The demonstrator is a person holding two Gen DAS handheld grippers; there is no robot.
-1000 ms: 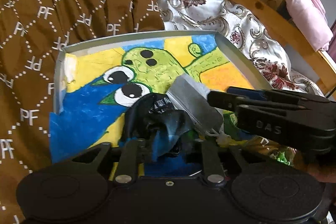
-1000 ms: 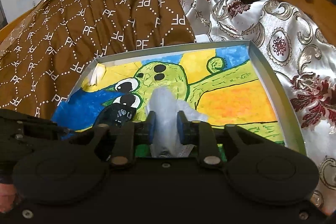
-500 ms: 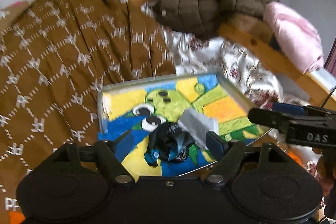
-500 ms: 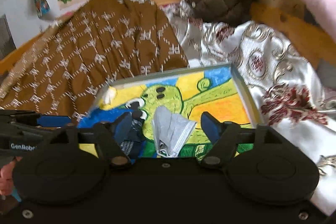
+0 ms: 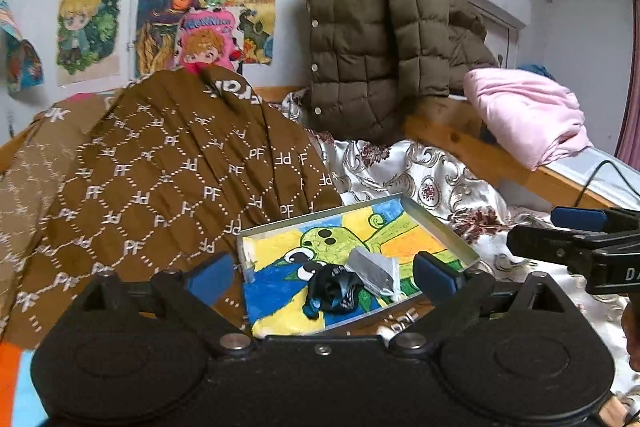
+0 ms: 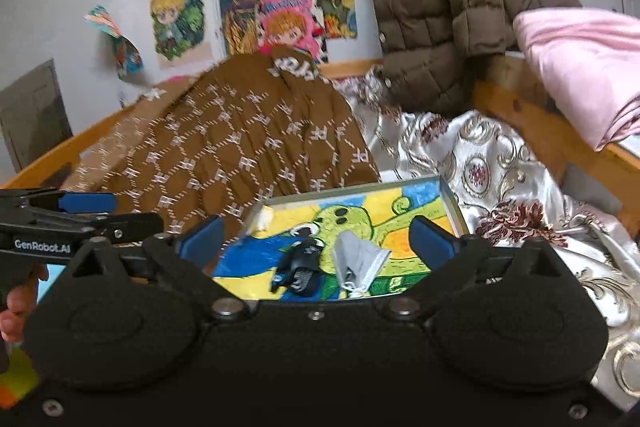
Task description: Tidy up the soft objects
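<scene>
Left wrist view: both the left claw and right claw gape, empty. Grey mask and black cloth lie in the tray; best lift clear, disturbing neither.

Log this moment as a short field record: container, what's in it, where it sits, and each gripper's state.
container: shallow metal tray lined with a green cartoon drawing
contents: grey face mask and crumpled black cloth, side by side, touching
tray rests on: bed, between brown PF-print quilt and floral satin cover
left gripper: open, empty, raised back from the tray
right gripper: open, empty, raised back from the tray
background: brown puffer jacket, pink folded blanket
</scene>
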